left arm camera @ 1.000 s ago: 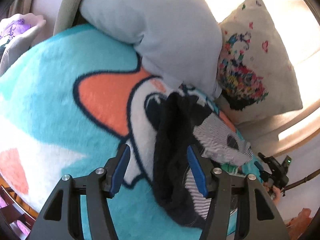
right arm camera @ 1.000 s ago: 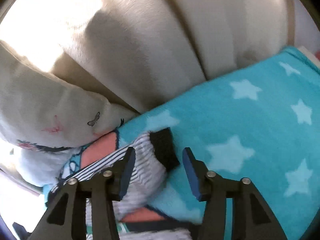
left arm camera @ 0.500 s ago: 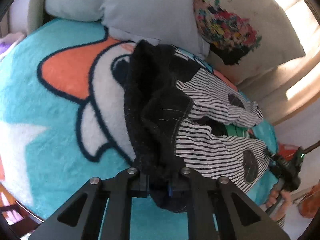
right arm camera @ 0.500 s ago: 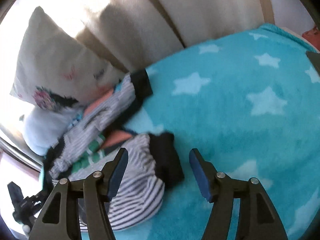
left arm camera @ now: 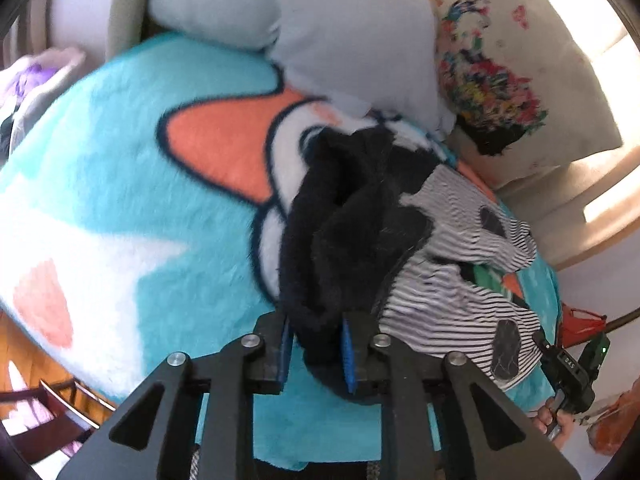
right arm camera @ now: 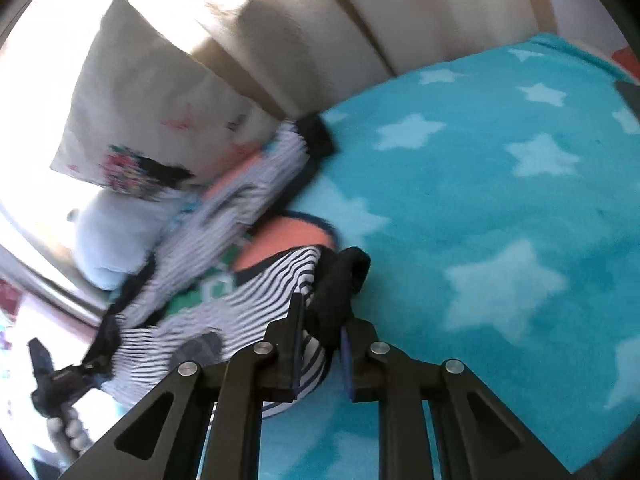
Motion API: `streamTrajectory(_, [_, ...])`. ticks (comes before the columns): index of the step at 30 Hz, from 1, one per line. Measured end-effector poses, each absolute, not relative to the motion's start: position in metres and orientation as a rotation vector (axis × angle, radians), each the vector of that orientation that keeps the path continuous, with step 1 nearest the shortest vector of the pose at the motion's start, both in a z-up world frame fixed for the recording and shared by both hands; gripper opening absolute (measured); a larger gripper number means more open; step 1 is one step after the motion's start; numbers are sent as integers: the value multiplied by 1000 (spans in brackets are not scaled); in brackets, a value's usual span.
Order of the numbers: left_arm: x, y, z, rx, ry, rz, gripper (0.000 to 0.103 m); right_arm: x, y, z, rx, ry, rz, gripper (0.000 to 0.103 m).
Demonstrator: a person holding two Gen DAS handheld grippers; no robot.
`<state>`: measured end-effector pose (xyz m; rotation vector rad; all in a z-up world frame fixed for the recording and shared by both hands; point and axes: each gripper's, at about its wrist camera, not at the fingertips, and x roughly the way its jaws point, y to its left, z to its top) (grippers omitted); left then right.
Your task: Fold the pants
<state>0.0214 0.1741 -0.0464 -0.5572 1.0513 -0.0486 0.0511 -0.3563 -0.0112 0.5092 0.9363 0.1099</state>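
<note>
The pants [left arm camera: 448, 292] are black-and-white striped with a thick black waistband [left arm camera: 348, 232] and black leg cuffs. They lie spread on a teal star blanket [left arm camera: 120, 184]. My left gripper [left arm camera: 316, 344] is shut on the black waistband. My right gripper [right arm camera: 320, 344] is shut on the black cuff [right arm camera: 340, 284] of the near leg. The other leg [right arm camera: 256, 176] stretches away to its own black cuff [right arm camera: 316, 136] by the sofa back. Each gripper shows small in the other's view, the right one [left arm camera: 568, 372] and the left one [right arm camera: 60, 380].
A pale blue pillow [left arm camera: 320, 36] and a cream floral cushion [left arm camera: 512, 92] rest against the beige sofa back [right arm camera: 360, 20] right behind the pants. The blanket [right arm camera: 500, 208] spreads wide to the right. Wooden floor and a chair [left arm camera: 48, 412] lie past the blanket's left edge.
My right gripper was open over the near leg cuff and has shut on it. My left gripper stays shut on the waistband and has pulled back a little.
</note>
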Motion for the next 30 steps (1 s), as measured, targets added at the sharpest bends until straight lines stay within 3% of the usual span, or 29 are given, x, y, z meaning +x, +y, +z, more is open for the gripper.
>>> streamTrajectory(2, [15, 189, -56, -660, 1052, -80, 34, 48, -359, -12, 523, 921, 117, 17])
streamTrajectory(6, [-6, 211, -38, -671, 976, -54, 36, 39, -356, 10, 442, 872, 49, 37])
streamTrajectory(12, [-3, 210, 11, -572, 855, -60, 56, 52, -352, 54, 369, 772, 47, 40])
streamTrajectory(18, [66, 150, 33, -298, 919, -156, 58, 118, -337, 68, 247, 803, 123, 40])
streamTrajectory(23, [114, 109, 27, -137, 969, -207, 58, 163, -303, 69, 73, 858, 233, 58])
streamTrajectory(30, [163, 74, 6, -54, 994, -207, 62, 219, -282, 51, -14, 936, 277, 60])
